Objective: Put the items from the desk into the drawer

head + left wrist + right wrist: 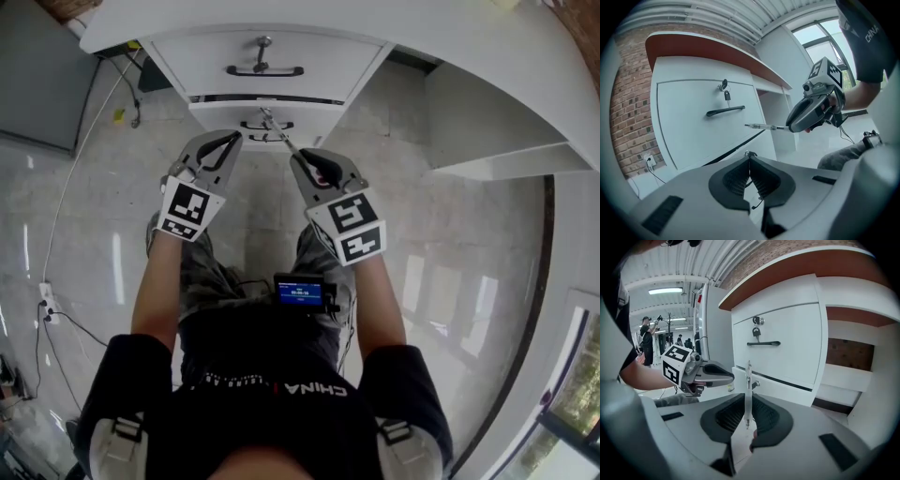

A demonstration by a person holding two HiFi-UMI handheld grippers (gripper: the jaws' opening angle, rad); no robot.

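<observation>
A white desk [487, 56] carries two drawers; the upper drawer [216, 56] has a dark bar handle [264, 70] and a key in its lock [723, 86]. The lower drawer [211, 114] stands slightly proud beneath it. A slim clear pen [278, 132] sticks out of my right gripper [302, 159], which is shut on it, tip toward the lower drawer. In the right gripper view the pen [748, 385] runs upright between the pads. My left gripper [228, 139] hovers beside it, in front of the lower drawer, jaws shut and holding nothing [750, 154].
Glossy grey floor lies below. A cable and wall socket [45, 305] are at the left, a dark panel [37, 75] at the far left. The desk's kneehole [487, 122] opens to the right. A small screen device [300, 291] hangs at the person's waist.
</observation>
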